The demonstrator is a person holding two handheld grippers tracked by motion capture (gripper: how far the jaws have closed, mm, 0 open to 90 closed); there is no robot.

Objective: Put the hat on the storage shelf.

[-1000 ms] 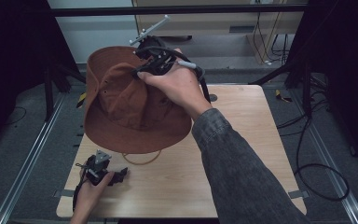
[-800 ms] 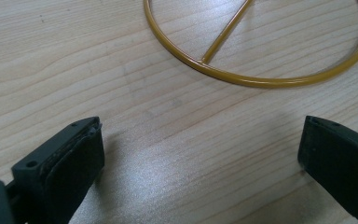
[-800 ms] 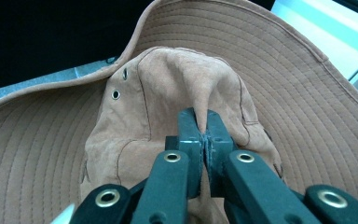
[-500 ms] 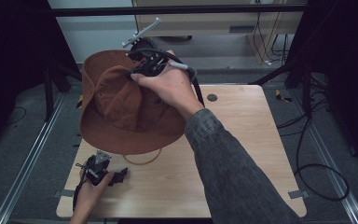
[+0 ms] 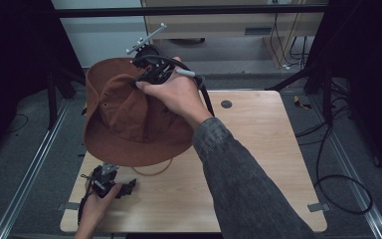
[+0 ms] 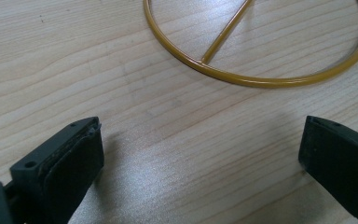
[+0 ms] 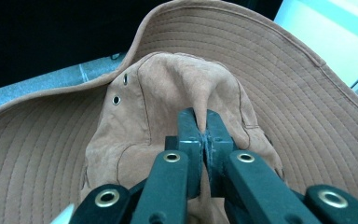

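- Right gripper (image 7: pixel 204 128): the jaws are clamped tight on a pinched fold of fabric at the crown of the brown hat (image 5: pixel 129 117). The right gripper view shows the fold squeezed between the two black jaws, with the stitched brim spreading out behind.
- Hat location: in the high view it hangs in the air over the left half of the wooden table (image 5: pixel 258 149), lifted clear of the surface and tilted, brim lowest on your side.
- Left gripper (image 5: pixel 110 185): it rests low at the near left corner of the table, jaws spread wide apart and holding nothing. Its own view shows bare wood between the jaws.
- Yellow wire ring (image 6: pixel 261 70): it lies flat on the table just ahead of the left gripper, partly under the hat's brim in the high view. It appears to be a ring with a spoke; whether it belongs to a stand cannot be told.
- Keep the clamp firm. The grip is on one soft fold only, so the fabric is likely to slip under a sudden swing.
- Move the hat slowly and keep the brim from dragging across the ring.
- If the hat must be steadied, bring the left gripper to the brim edge, not the crown.
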